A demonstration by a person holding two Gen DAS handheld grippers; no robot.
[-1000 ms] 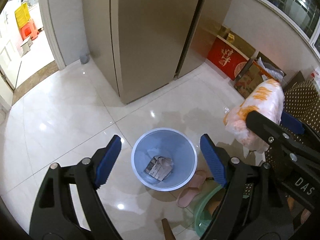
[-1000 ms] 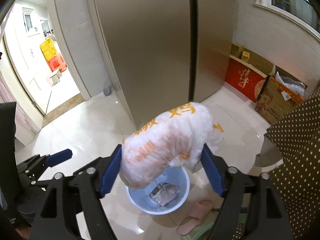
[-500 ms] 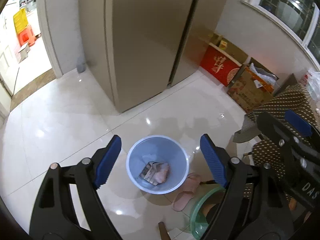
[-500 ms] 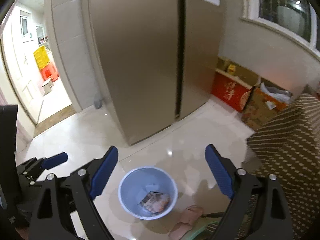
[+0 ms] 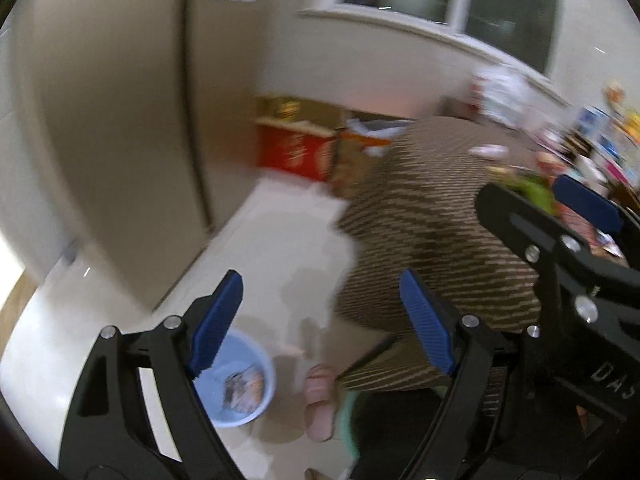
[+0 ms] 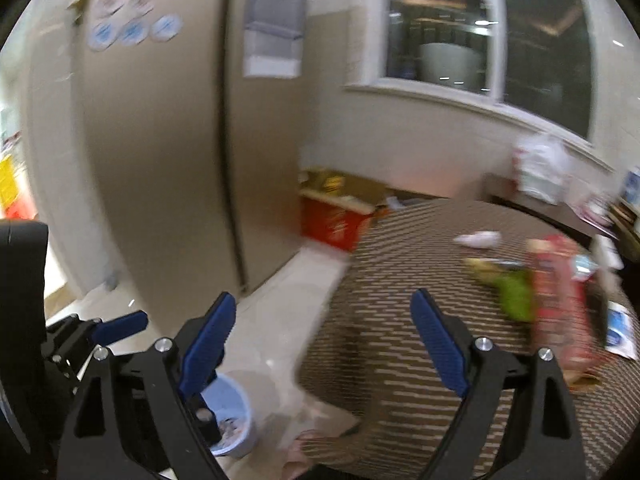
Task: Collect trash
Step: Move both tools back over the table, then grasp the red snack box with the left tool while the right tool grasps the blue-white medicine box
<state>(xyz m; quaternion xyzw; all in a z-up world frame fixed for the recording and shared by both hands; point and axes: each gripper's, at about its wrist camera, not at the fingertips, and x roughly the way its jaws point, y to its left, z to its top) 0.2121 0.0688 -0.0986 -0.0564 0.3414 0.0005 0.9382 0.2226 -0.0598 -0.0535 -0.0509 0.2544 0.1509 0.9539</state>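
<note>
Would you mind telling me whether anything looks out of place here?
Wrappers lie scattered on the tablecloth: a red packet, a green one and a crumpled white scrap. A pink slipper sits alone beside the blue bin.

Blurred interior. Glossy pale tiled floor (image 5: 280, 248) meets a tall beige refrigerator (image 6: 160, 168) bearing round stickers (image 6: 132, 30). A dark window (image 6: 492, 36) with a white sill is set in the cream wall (image 6: 400, 136). Below it stand a red box (image 5: 294, 152) and cardboard cartons. A table under a brown patterned cloth (image 6: 420, 288) fills the right.
</note>
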